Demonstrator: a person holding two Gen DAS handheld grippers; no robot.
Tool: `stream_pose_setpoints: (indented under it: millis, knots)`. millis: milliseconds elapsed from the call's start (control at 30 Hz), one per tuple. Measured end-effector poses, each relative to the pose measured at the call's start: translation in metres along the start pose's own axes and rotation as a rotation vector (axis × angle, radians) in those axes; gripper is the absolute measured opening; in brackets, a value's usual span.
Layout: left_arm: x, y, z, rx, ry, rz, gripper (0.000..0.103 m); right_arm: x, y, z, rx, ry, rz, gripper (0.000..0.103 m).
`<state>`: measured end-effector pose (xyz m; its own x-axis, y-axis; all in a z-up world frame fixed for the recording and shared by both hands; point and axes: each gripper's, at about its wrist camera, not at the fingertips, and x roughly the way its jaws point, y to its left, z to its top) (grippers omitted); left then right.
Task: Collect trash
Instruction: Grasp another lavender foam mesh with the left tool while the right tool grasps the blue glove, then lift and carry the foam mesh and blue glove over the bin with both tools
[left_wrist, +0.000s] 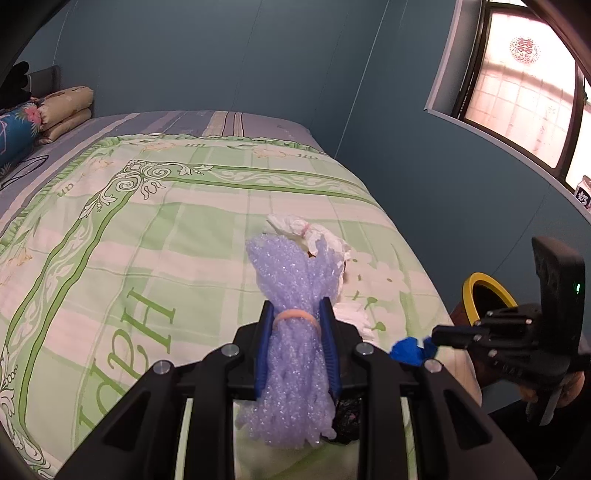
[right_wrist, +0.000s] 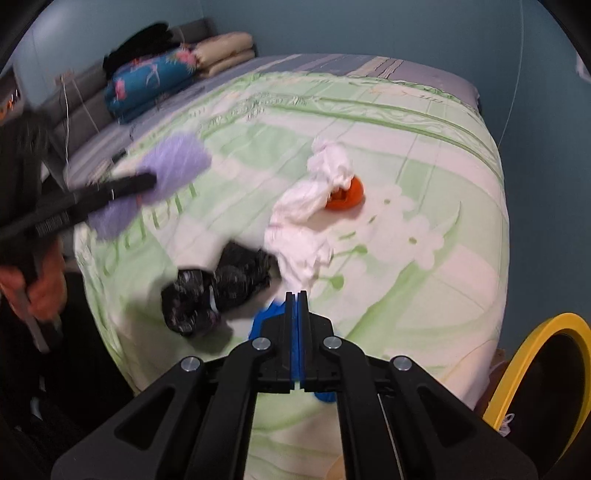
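The left gripper (left_wrist: 295, 314) is clamped on a lilac bundle of bubble wrap bound with a tan rubber band (left_wrist: 291, 295), which is held above the green-and-white patterned bedspread (left_wrist: 129, 229) and appears clear of it. The right gripper (right_wrist: 296, 295) has its jaws pressed together on a crumpled blue piece of plastic or cloth (right_wrist: 267, 317), of which only the edges show on either side of the fingers; how firmly it is pinched cannot be told. The yellow-rimmed dark bin (right_wrist: 546, 373) stands beside the near corner of the bedspread, to the right of the right gripper. Still lying on the bedspread are a crumpled black plastic bag (right_wrist: 218, 284) near its front edge, a heap of white tissue paper (right_wrist: 310, 206) farther in, and an orange rounded piece (right_wrist: 347, 195) touching the tissue's far side. Collection is judged partly done, with both held items awaiting transfer to the bin. Risks are judged as follows: the blue piece may slip from a thin pinch during the swing; the bulky bundle may catch on the yellow rim and fall outside; the two grippers may collide if brought over the bin opening together
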<state>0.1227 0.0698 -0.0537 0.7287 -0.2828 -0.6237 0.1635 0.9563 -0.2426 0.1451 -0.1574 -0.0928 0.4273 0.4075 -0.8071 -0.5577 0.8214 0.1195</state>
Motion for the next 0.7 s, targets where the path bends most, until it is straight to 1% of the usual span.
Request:
stream_pose_setpoints:
  millis: [100,233,300,433,467,500,533,567,667,700]
  knots:
    - [0.001,-0.002,0.000,-0.001,-0.001,-0.007,0.023,0.015,0.001,-0.006,-0.004,0.042,-0.005,0.001]
    - [-0.001,-0.001,-0.001,-0.002,-0.003,-0.014,0.023,0.027,0.000,-0.009,-0.004,0.069,-0.029,0.001]
    - [0.000,0.000,-0.001,-0.006,-0.003,-0.015,0.023,0.029,-0.003,-0.008,0.008,0.073,-0.031,0.001]
    - [0.001,0.005,-0.002,-0.022,-0.004,-0.025,0.023,0.022,-0.004,-0.005,0.010,0.051,-0.045,0.003]
    - [0.000,0.007,-0.002,-0.023,-0.003,-0.027,0.023,0.022,-0.004,-0.004,0.013,0.050,-0.048,0.006]
    - [0.001,0.008,-0.002,-0.025,-0.003,-0.029,0.023,0.021,-0.006,-0.004,0.021,0.051,-0.039,0.024]
    - [0.001,0.009,-0.003,-0.029,-0.003,-0.031,0.023,0.019,-0.007,-0.004,0.033,0.042,-0.030,0.048]
    - [0.001,0.011,-0.003,-0.033,-0.003,-0.034,0.023,0.017,-0.007,-0.003,0.037,0.035,-0.029,0.053]
    - [0.003,0.015,-0.003,-0.041,-0.004,-0.038,0.023,0.018,-0.008,-0.001,0.029,0.028,-0.052,0.052]
    - [0.004,0.016,-0.003,-0.045,-0.002,-0.040,0.023,0.023,-0.011,0.000,0.039,0.042,-0.049,0.053]
